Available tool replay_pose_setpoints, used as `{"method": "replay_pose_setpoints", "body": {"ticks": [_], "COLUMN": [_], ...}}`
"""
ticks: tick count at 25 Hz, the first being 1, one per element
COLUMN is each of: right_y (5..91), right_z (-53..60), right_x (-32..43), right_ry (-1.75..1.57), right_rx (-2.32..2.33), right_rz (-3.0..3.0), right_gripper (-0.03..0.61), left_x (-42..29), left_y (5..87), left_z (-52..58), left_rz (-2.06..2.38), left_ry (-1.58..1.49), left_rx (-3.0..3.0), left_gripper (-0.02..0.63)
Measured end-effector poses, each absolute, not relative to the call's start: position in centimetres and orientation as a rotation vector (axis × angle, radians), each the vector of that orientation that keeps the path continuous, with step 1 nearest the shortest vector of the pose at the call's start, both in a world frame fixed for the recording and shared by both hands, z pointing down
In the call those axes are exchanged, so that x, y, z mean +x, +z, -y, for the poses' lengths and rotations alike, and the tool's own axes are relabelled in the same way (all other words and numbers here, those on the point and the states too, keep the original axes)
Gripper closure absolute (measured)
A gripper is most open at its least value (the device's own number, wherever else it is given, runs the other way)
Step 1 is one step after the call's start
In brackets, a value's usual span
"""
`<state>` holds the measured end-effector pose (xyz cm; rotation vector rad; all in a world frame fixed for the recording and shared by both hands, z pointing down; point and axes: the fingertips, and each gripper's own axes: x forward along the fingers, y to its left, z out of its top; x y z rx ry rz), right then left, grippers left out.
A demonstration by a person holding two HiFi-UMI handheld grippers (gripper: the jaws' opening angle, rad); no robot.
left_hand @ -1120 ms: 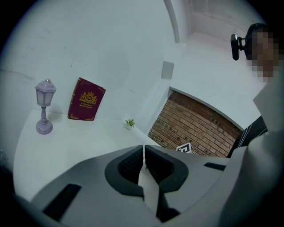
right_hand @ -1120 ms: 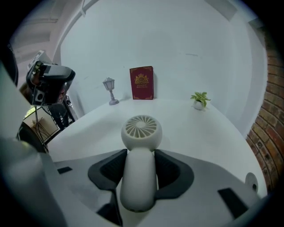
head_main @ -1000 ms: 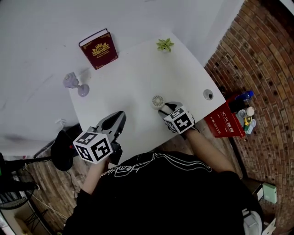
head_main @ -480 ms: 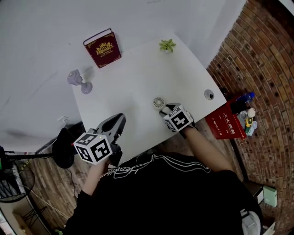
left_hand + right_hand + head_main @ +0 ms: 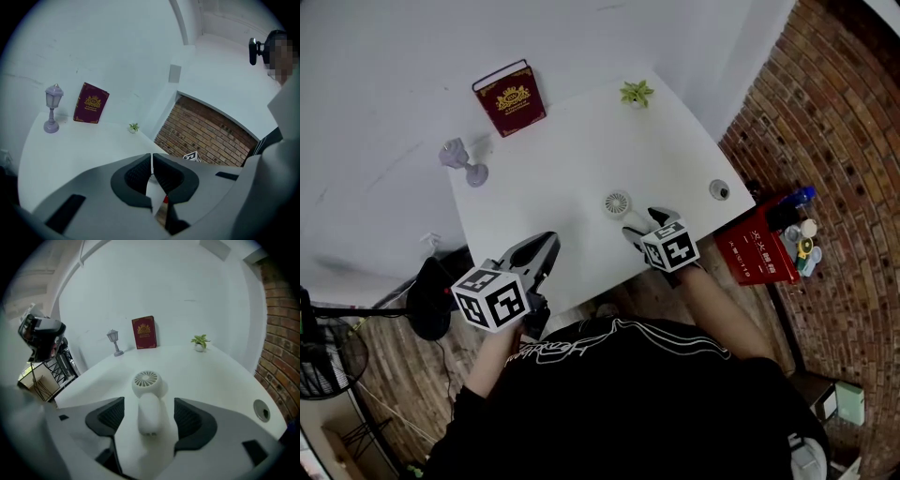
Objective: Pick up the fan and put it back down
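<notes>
Fan (image 5: 147, 401) flat on table (image 5: 211, 376) — right gripper (image 5: 149, 414) jaws opening, pads clear.

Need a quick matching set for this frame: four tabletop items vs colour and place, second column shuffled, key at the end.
Items:
1. fan
2. book
3. lamp
4. plant

Colour and place:
A. green, at the far right corner of the table
B. white, lying flat, nearest the person
C. dark red, standing upright at the back
D. lilac, to the left of the book

Pairs: 1-B, 2-C, 3-D, 4-A
</notes>
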<state>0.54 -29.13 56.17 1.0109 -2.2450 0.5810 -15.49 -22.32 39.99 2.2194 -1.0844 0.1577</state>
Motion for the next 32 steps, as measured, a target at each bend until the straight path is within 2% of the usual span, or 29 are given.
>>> {"method": "replay_pose_setpoints", "body": {"ticks": [7, 14, 18, 23, 32], "right_y": [49.2, 41.7, 38.6, 36.4, 34.3], "right_z": [24.7, 19.9, 17.8, 15.7, 14.4], "right_x": [1.6, 1.8, 1.7, 1.1, 1.5], "right_ry": [0.572, 0.623, 0.637, 0.543, 0.566], "right_rx": [1.029, 0.984, 0.951, 0.868, 0.883], "right_rz": [2.435, 2.697, 2.811, 2.876, 2.936], "right_gripper": [0.253, 0.318, 0.448, 0.577, 0.577], "left_x": [-11.9, -9.0, -7.8, -6.8, -7.1], "left_y": [39.3, 38.1, 37.2, 35.9, 34.4], "left_z": [19.9, 17.8, 16.6, 15.3, 13.2], "left_rz": [1.02, 0.973, 0.943, 0.921, 0.947], "left_ry": [0.15, 0.13, 0.125, 0.107, 0.102], "left_rx": [2.248, 2.276, 2.297, 2.336, 2.385], "left_gripper": [0.574, 0.574, 0.574, 0.574, 0.574]}}
